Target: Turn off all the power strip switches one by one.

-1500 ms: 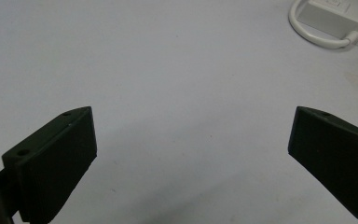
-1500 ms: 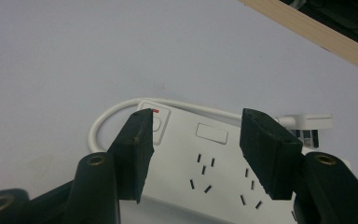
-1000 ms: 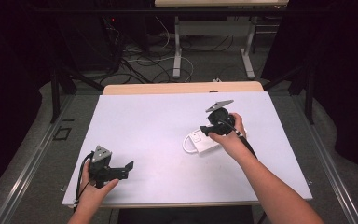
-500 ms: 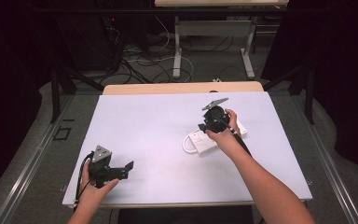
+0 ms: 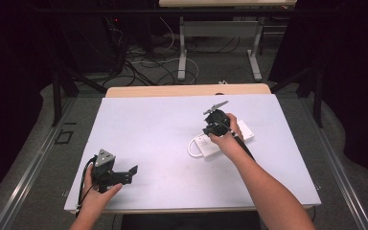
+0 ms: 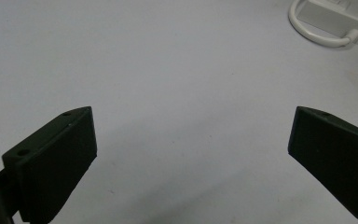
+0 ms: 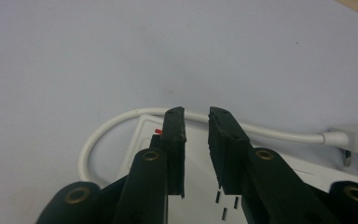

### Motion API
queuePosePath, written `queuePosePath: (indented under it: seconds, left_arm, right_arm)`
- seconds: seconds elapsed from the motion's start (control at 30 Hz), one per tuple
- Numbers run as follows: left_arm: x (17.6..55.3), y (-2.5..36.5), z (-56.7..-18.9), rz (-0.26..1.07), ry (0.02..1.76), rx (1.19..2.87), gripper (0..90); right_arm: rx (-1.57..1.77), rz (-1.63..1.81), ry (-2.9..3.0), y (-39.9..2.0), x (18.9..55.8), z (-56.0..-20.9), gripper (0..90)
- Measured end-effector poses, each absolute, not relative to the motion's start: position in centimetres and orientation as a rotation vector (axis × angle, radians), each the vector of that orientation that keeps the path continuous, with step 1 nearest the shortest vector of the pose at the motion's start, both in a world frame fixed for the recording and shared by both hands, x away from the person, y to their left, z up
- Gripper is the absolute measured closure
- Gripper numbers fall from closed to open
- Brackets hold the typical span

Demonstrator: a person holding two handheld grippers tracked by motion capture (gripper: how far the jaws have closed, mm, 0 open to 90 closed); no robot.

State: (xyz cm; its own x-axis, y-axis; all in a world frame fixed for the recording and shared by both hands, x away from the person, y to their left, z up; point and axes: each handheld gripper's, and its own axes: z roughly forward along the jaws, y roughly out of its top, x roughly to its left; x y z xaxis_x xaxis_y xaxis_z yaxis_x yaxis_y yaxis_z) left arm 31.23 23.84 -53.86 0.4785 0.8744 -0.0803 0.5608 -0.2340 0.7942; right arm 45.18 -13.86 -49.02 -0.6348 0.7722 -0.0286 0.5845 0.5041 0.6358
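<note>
Left to right: the left gripper [image 5: 133, 171] idles near the table's front edge, jaws wide apart and empty. The white plastic power strip [image 5: 206, 143] with looped white cable [image 7: 100, 134] lies right of centre; over it the right gripper [image 7: 196, 116], jaws just narrowing, clasps nothing yet. Best approach: centre the cable between the pads before clamping.

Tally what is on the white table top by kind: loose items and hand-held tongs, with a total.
White power strip with its cable and plug: 1
Black hand-held tongs: 2, left tongs, right tongs
Total: 3
</note>
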Motion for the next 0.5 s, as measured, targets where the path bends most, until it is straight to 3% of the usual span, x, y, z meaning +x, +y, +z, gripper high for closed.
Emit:
queuePosePath:
  seconds: [0.3, 0.5]
  left_arm:
    - [31.2, 23.8, -53.9, 0.491, 1.197, 1.913, 0.9]
    - [31.2, 23.8, -53.9, 0.490, 1.197, 1.915, 0.9]
  right_arm:
    - [1.165, 0.837, 2.492, -13.3, 45.7, -49.9, 89.6]
    - [1.169, 0.816, 2.508, -12.8, 45.6, -50.3, 90.0]
